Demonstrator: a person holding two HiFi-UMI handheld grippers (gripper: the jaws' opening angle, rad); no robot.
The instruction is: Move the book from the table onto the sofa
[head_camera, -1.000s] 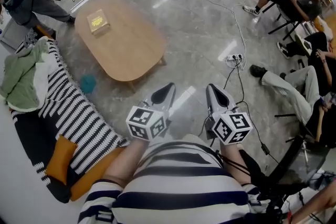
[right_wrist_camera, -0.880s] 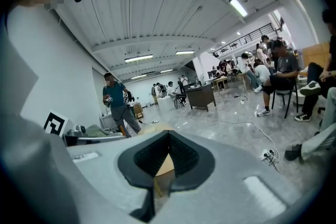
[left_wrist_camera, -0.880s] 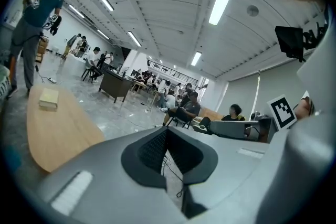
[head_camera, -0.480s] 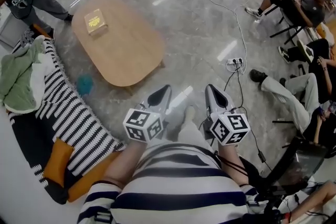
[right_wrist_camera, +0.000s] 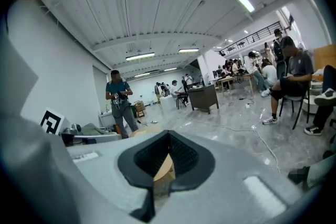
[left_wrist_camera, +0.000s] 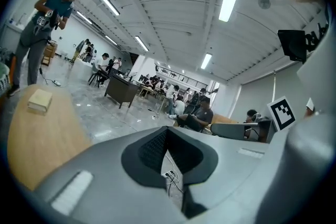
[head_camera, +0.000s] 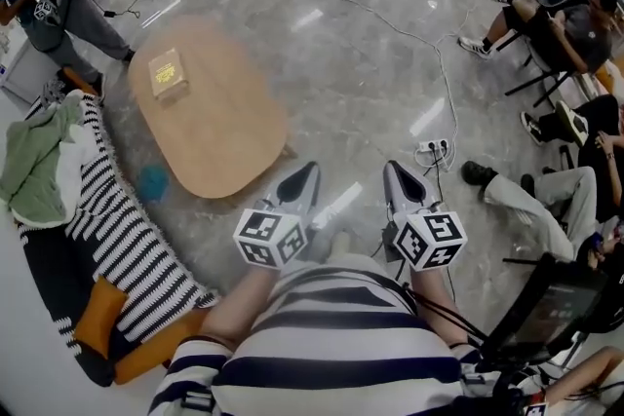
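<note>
Both my left fingers and right fingers are sitting fully shut, holding nothing; the book is lying at ten o'clock, on the far end of the tabletop; arriving like this, I'm risking shoving it off the edge instead of gripping it.

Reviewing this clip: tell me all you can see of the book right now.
The book is closed and thick, with a tan cover bearing a yellow design in its middle; the print is too small to read. It lies flat, cover up, near the far end of the oval wooden table. Only the table touches it.
</note>
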